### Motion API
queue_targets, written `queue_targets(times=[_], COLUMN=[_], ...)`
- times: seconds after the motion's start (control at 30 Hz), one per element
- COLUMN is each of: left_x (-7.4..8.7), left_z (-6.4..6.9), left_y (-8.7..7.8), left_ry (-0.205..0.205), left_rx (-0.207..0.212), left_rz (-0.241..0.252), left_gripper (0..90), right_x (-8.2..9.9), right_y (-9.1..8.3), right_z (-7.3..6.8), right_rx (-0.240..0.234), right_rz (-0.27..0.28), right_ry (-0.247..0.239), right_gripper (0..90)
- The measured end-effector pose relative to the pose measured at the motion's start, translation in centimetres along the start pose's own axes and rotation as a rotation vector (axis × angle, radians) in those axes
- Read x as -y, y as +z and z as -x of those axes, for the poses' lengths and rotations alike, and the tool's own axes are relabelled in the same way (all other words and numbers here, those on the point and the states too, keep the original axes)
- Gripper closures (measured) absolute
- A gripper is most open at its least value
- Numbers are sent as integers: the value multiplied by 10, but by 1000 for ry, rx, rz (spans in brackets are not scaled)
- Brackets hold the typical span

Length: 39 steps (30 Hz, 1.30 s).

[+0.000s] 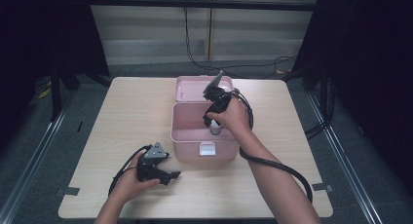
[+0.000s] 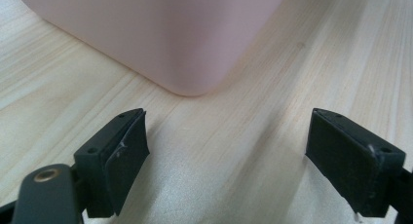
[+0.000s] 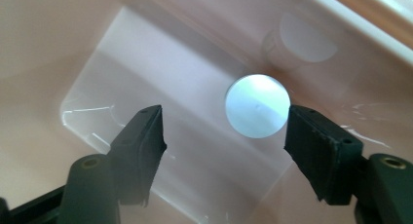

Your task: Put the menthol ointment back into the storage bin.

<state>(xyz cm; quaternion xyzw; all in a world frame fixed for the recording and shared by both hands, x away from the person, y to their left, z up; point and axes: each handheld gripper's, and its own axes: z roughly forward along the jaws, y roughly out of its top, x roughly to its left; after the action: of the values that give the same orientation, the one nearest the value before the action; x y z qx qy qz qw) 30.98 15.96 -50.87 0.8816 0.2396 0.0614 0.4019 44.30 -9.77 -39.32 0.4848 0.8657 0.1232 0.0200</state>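
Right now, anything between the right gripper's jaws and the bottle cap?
Nothing. In the right gripper view the jaws stand open around the white cap, with only the pink box floor between.

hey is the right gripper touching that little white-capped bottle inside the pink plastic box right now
Apart. In the right gripper view, the right gripper has its jaws spread, and pink floor shows between the left pad and the small bottle's round white cap inside the pink plastic box; the right pad sits close beside it.

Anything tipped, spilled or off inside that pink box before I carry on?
Nothing stands out. The small white-capped bottle stands upright on the floor of the pink box, between the open jaws of the right gripper, with no spill around it. The lid stands open behind. The left gripper rests on the table.
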Motion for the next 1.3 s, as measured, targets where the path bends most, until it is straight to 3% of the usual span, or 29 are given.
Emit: queue_targets(times=[0.43,0.8,1.3], left_x=[0,0,0], left_z=[0,0,1], left_y=[0,0,0], left_ry=[0,5,7], left_rx=[3,-2,-8], left_rz=[1,-4,-5], left_gripper=[149,149,149], right_x=[5,13,22], right_y=[-12,-30,-57], right_z=[-6,-8,-3], right_rx=[-30,-46,-41], right_rz=[3,11,24], right_ry=[-67,-116,-134], right_gripper=[214,204,207])
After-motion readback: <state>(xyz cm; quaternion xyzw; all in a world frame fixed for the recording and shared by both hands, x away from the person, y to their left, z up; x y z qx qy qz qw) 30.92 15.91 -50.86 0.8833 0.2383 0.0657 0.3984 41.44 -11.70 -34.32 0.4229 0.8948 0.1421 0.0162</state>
